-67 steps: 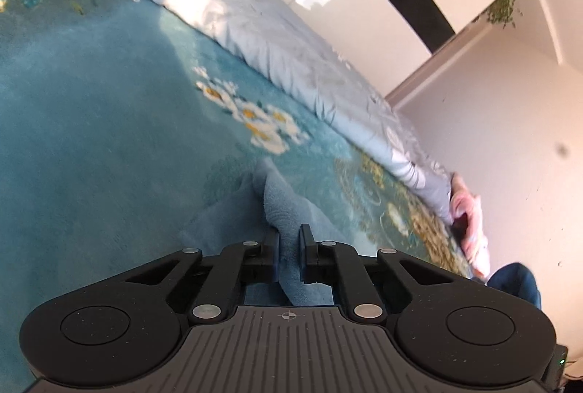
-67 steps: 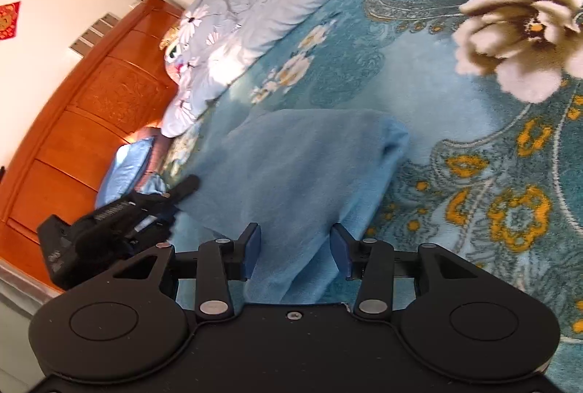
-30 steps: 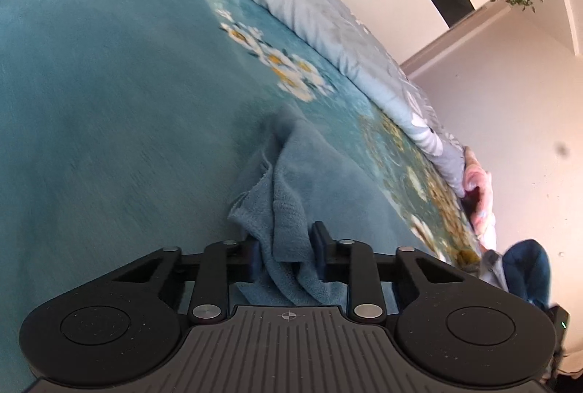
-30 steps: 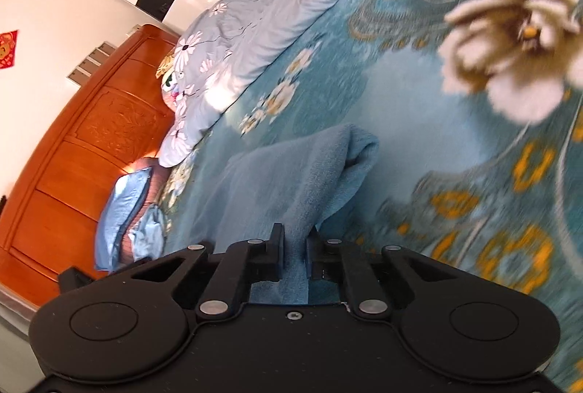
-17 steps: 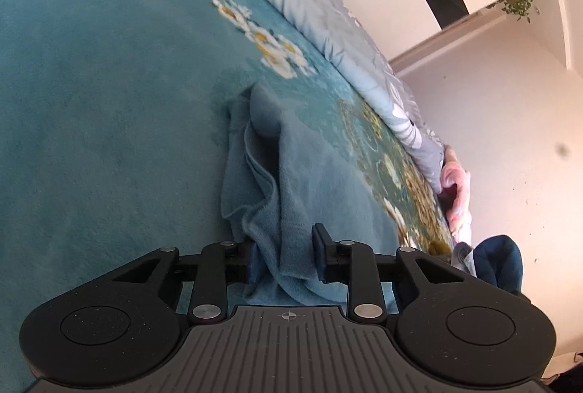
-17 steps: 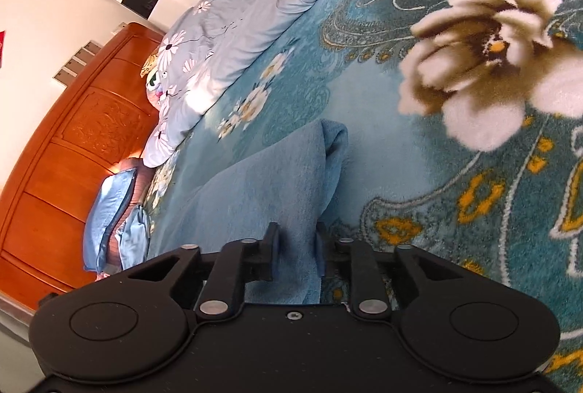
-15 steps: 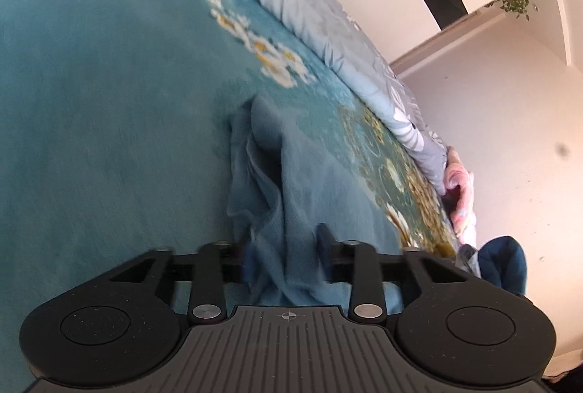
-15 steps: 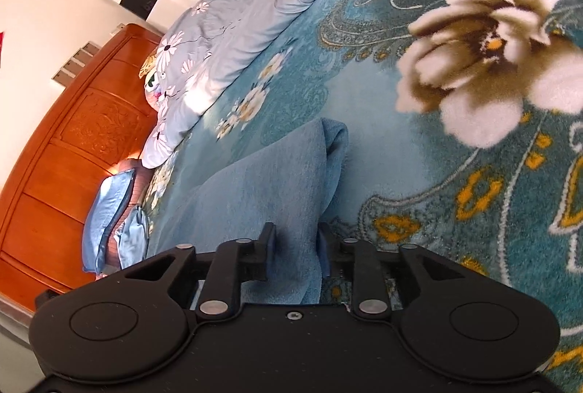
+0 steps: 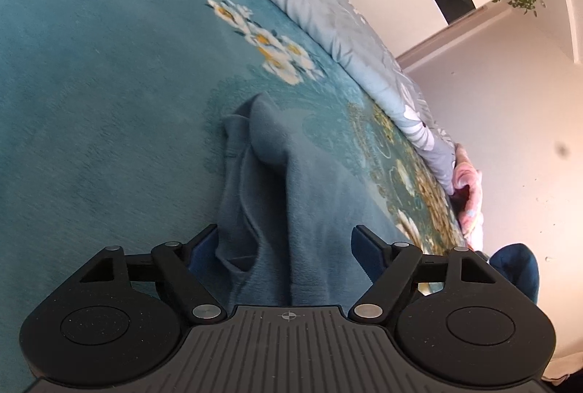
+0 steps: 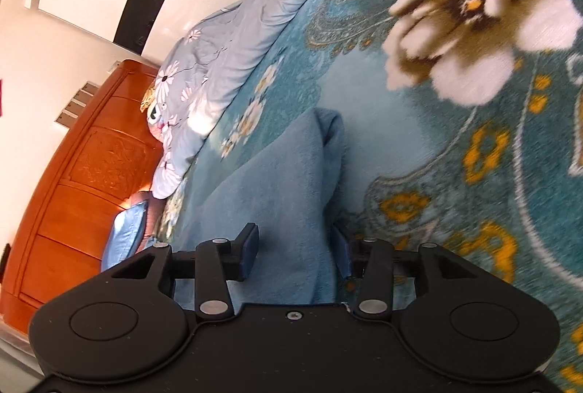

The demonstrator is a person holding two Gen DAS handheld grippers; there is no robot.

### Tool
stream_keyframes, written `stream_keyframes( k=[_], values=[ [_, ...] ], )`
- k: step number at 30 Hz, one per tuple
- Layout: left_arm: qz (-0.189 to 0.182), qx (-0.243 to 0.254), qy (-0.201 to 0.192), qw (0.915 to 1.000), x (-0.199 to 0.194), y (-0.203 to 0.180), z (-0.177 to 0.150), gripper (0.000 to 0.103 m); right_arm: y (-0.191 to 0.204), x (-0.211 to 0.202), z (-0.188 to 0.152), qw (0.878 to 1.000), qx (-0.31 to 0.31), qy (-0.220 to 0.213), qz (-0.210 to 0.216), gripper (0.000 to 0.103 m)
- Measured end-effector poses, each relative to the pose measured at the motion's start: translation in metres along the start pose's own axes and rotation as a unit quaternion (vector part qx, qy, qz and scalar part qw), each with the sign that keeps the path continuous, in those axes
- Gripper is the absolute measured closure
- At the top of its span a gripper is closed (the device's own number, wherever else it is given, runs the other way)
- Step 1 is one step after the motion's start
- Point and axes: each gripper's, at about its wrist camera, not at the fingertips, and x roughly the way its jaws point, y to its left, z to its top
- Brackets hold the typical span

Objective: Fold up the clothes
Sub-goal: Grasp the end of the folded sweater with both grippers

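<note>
Left wrist view: the left gripper (image 9: 288,247) sits low over the teal bedspread (image 9: 91,101), jaws spread wide, released from the blue cloth (image 9: 277,196) bunched between them; half a second ago they pinched it.

Right wrist view: the right gripper (image 10: 297,251) likewise has parted, cloth (image 10: 288,196) lying loose between its fingers.

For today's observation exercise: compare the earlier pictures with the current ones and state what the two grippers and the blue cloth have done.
Both grippers have let go: the left gripper and right gripper were clamped on the blue cloth and now stand open around it. The cloth stays folded on the teal blanket.
</note>
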Motion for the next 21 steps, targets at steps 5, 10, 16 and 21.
stream_keyframes(
  k=[5,10,16,21],
  values=[
    [0.014,-0.012,-0.017,0.9997,-0.009,-0.007,-0.011,0.076,0.016,0.001,-0.002,1.000,-0.018,0.001,0.001,0.080],
    [-0.001,0.021,-0.032,0.9993,-0.031,-0.027,-0.019,0.081,0.039,-0.016,0.003,0.998,-0.063,0.001,0.006,0.084],
    [-0.027,0.047,-0.045,0.9975,-0.056,-0.057,-0.029,0.081,0.062,-0.052,0.011,0.995,-0.102,-0.007,0.020,0.085],
    [-0.042,0.072,-0.050,0.9952,-0.068,-0.087,-0.034,0.081,0.074,-0.084,0.018,0.991,-0.132,-0.019,0.033,0.085]
  ],
)
